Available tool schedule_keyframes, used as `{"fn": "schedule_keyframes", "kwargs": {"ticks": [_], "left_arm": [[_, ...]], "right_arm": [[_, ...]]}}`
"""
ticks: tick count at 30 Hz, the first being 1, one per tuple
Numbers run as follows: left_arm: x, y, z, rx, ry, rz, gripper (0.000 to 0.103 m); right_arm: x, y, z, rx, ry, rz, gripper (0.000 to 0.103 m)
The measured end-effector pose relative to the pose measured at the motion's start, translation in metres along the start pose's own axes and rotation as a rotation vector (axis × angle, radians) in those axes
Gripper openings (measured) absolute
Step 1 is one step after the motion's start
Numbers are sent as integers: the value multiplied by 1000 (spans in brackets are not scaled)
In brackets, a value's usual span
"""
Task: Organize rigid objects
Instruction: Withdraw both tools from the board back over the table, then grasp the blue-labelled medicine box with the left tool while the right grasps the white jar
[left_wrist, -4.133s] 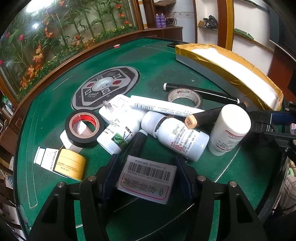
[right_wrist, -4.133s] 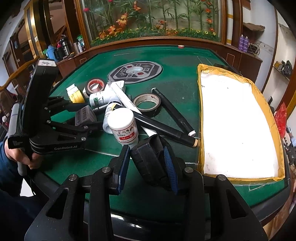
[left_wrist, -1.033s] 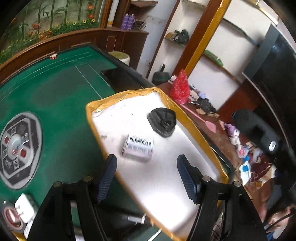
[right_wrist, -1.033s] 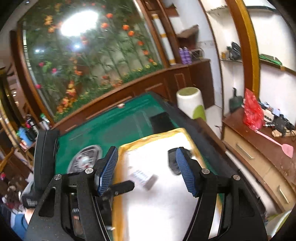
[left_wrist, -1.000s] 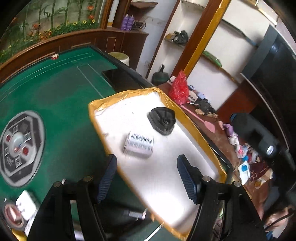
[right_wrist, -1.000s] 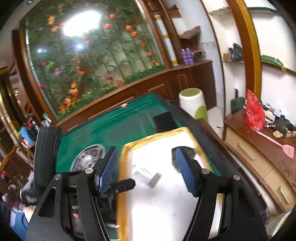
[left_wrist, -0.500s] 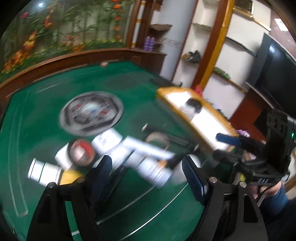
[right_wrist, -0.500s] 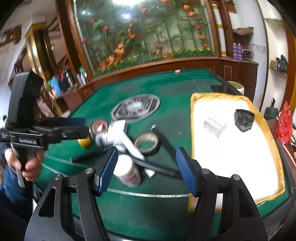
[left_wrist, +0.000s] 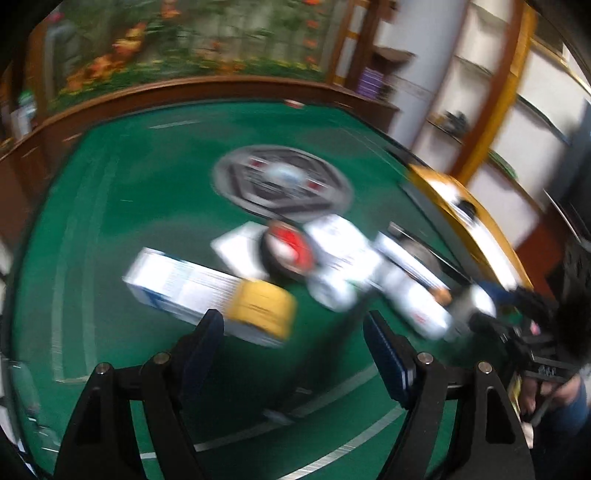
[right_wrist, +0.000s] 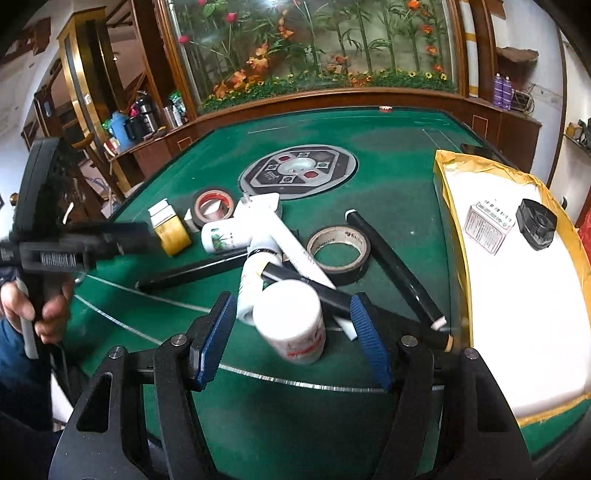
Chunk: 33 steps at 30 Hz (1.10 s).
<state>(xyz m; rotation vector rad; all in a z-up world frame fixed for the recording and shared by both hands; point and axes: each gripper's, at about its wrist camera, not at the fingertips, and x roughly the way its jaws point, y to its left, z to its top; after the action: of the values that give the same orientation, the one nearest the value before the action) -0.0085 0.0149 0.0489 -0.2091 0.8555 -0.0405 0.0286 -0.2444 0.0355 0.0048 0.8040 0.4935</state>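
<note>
A pile of rigid objects lies on the green table. My right gripper is open, its jaws on either side of a white jar. Beyond it lie a white bottle, a white tube, black pens and a tape roll. My left gripper is open and empty, just short of a yellow tape roll and a white box; that view is blurred. The barcode box and a black object lie in the tray.
A red-cored black tape roll and a grey round plate sit farther back. A wooden rim borders the table. My left gripper also shows at the left of the right wrist view.
Both grippers, open throughout, have swung from the tray back down to the pile. The right now frames the white jar; the left has come close to the yellow tape.
</note>
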Motion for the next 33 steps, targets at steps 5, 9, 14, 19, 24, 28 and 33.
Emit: {"fn": "schedule_keyframes", "kwargs": {"ticks": [5,9,14,19,24,28,33], "left_arm": [[6,43,14,-74,27,73,78],[23,59,19,-112,75,92,78],[44,82,25,-279,124,66,79],[68,75,39,-316,182,127,79],[67,51,42,-169,158,140,65],[53,33,28,-2,170,91,59],[29,39,15,-1,174,117,61]], "right_arm": [[7,0,2,2,15,-15,35],[4,-3,2,18,14,-9,35],[3,5,0,-17,8,-35,35],[3,7,1,-14,8,-48,35],[1,2,1,11,10,-33,35],[0,4,0,0,12,-31,35],[-1,5,-1,-2,14,-21,35]]}}
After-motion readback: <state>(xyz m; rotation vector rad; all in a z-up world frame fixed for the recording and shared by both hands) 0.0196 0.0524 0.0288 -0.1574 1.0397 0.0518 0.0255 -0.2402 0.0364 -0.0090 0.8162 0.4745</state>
